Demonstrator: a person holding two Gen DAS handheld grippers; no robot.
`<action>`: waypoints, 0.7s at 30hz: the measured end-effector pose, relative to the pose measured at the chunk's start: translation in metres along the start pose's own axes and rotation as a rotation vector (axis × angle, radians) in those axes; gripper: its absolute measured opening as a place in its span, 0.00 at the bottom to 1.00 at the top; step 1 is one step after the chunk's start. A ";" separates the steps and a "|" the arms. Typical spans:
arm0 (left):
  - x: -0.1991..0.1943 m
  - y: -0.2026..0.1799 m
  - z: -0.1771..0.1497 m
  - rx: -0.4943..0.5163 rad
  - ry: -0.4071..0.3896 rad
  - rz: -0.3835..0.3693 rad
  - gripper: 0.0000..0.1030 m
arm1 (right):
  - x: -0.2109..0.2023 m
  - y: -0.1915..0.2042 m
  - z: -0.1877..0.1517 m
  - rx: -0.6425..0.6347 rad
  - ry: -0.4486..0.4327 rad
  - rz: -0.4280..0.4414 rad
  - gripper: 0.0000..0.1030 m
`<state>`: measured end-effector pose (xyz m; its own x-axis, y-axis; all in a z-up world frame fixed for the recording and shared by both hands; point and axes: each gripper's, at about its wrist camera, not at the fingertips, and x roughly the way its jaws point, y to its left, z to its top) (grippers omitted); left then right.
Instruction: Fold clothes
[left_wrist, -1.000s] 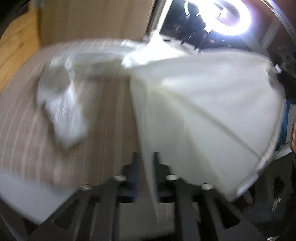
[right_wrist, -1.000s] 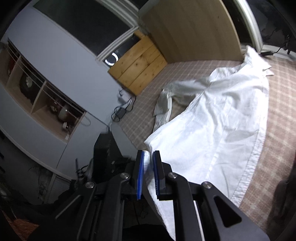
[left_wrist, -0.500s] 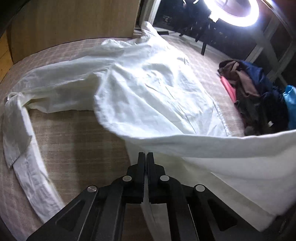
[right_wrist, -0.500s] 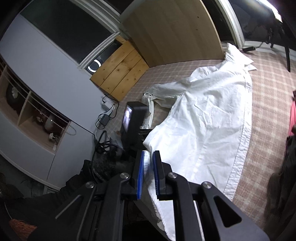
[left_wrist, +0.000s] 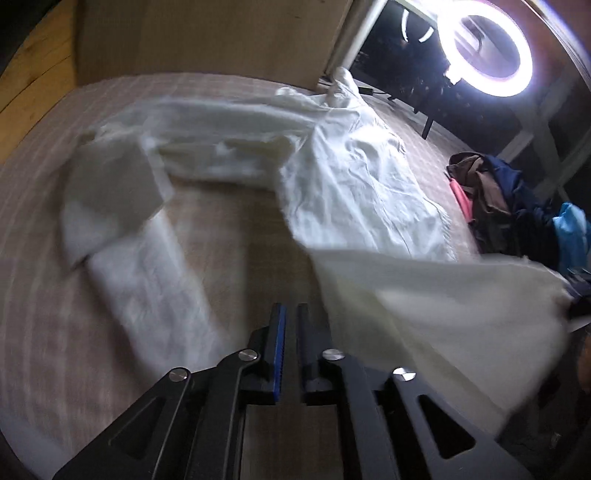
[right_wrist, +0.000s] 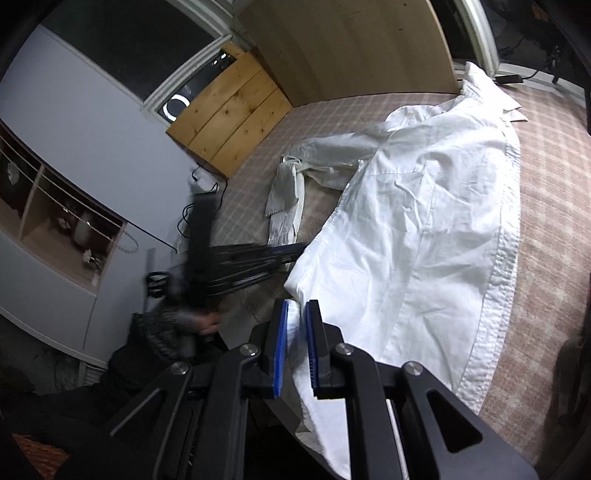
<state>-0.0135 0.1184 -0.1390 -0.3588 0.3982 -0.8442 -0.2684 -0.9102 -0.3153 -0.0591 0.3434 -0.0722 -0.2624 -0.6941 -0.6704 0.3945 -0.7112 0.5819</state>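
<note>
A: Dim room, a checked bedcover (right_wrist: 554, 206) under everything, a ring light (left_wrist: 491, 55) glaring from beyond the far edge and a wooden headboard (right_wrist: 351, 48) behind. The white shirt (right_wrist: 424, 221) lies lengthwise on the bed, collar toward the headboard, one sleeve (right_wrist: 291, 188) bunched out to the side.

B: And the grippers?

A: The right gripper (right_wrist: 296, 325) is clamped on the hem corner nearest the camera; white cloth sits between its blue pads. The left gripper (left_wrist: 291, 332) has its jaws opening and nothing between them, just bare bedcover showing through the gap. The shirt's edge hangs just to its right, untouched.

B: So only one corner is held. What worries you?

A: Mostly that. If the right hand pulls or lifts now, I'd expect the shirt to swing and drag on one side, and the body to skew out of line. The front is already rumpled, so any fold laid over it would likely trap creases.

B: The sleeve?

A: It's twisted on itself. Left like that, it could end up as a lump inside the fold.

B: Anything off to the side?

A: A pile of dark clothes (left_wrist: 509, 206) sits near the shirt's far edge. A wide sweep could catch it.
</note>
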 end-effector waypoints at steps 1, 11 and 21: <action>-0.005 -0.003 -0.011 -0.011 0.006 0.001 0.16 | 0.003 0.001 0.001 -0.006 0.005 -0.001 0.10; 0.002 -0.083 -0.110 0.028 0.106 0.012 0.29 | 0.022 0.003 -0.004 -0.058 0.060 -0.012 0.10; 0.003 -0.062 -0.115 -0.035 0.065 0.029 0.02 | 0.017 -0.001 -0.013 -0.097 0.085 -0.030 0.10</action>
<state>0.1047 0.1631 -0.1714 -0.3063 0.3647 -0.8793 -0.2267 -0.9251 -0.3047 -0.0525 0.3337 -0.0904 -0.2014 -0.6576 -0.7260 0.4720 -0.7146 0.5163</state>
